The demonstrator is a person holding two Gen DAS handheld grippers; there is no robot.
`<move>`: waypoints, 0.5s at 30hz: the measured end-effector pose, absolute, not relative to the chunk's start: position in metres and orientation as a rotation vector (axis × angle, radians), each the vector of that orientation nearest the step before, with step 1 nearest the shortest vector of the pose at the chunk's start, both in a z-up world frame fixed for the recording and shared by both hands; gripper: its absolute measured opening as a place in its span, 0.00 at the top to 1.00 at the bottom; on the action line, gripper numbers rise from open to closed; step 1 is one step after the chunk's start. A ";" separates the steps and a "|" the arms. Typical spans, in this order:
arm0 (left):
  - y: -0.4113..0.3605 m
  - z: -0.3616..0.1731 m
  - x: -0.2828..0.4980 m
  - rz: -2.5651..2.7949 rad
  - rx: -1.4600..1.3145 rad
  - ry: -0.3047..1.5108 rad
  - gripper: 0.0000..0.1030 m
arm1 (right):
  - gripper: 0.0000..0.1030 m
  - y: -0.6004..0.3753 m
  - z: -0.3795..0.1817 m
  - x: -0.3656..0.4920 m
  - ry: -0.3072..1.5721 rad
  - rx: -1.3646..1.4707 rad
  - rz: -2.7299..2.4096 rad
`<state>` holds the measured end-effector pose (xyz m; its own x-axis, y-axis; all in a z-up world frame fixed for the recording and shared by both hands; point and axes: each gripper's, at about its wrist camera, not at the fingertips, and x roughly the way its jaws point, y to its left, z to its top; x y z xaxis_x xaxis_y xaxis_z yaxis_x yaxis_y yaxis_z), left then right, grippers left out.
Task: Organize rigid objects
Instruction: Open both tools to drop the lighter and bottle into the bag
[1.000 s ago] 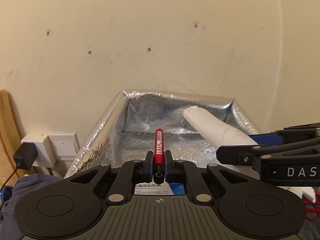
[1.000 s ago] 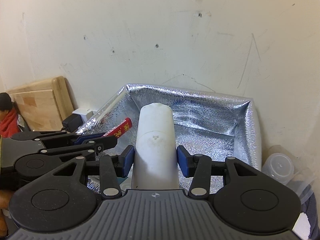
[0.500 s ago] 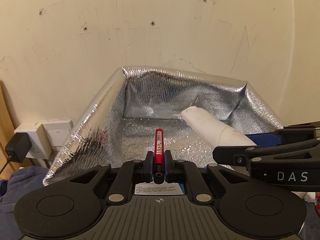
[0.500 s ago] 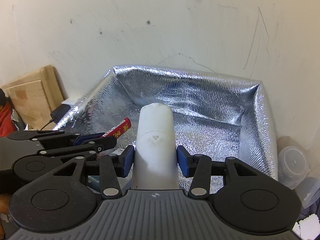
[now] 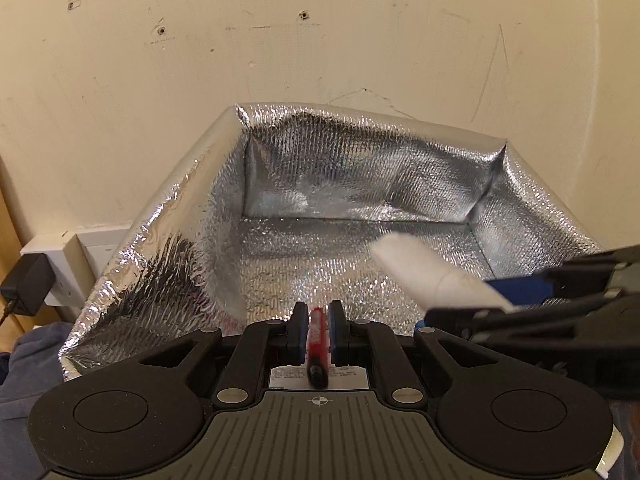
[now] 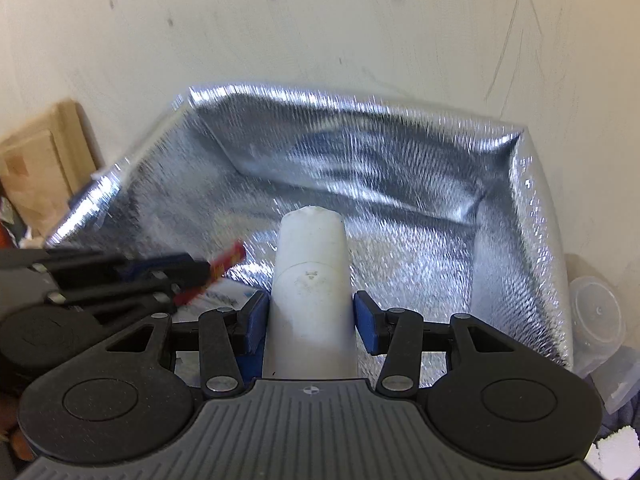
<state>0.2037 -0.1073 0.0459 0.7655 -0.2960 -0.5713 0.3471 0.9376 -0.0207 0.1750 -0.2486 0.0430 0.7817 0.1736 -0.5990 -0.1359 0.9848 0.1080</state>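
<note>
The left gripper (image 5: 317, 330) pinches a blurred, seemingly red pen (image 5: 316, 338); the right gripper (image 6: 311, 320) clamps a white bottle (image 6: 311, 280) over the foil bag (image 5: 360, 168).

Left gripper (image 5: 317, 330): jaws nearly closed, clamped on a thin red pen (image 5: 317, 340) that projects forward between them. Right gripper (image 6: 309, 320): jaws set wider, blue pads (image 6: 369, 328) pressed against both sides of a white cylindrical bottle (image 6: 310, 292). Both grippers sit side by side, pointing forward, right slightly ahead.
</note>
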 end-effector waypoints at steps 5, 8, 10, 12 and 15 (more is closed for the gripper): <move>-0.108 0.048 0.196 -0.341 0.098 0.574 0.69 | 0.55 -0.250 0.035 0.175 0.660 0.064 0.146; -0.101 0.052 0.189 -0.275 0.085 0.539 0.36 | 0.44 -0.250 0.043 0.166 0.626 0.035 0.106; -0.091 0.057 0.184 -0.255 0.050 0.511 0.22 | 0.34 -0.252 0.049 0.159 0.603 0.022 0.087; -0.083 0.061 0.179 -0.246 0.013 0.511 0.11 | 0.28 -0.256 0.055 0.150 0.579 0.041 0.082; -0.076 0.064 0.169 -0.242 0.005 0.500 0.05 | 0.27 -0.255 0.061 0.135 0.544 0.052 0.066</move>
<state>0.1690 -0.0758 0.0641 0.8495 -0.2288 -0.4753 0.2312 0.9714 -0.0543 0.1353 -0.2553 0.0606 0.8534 0.0766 -0.5156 -0.0490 0.9965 0.0670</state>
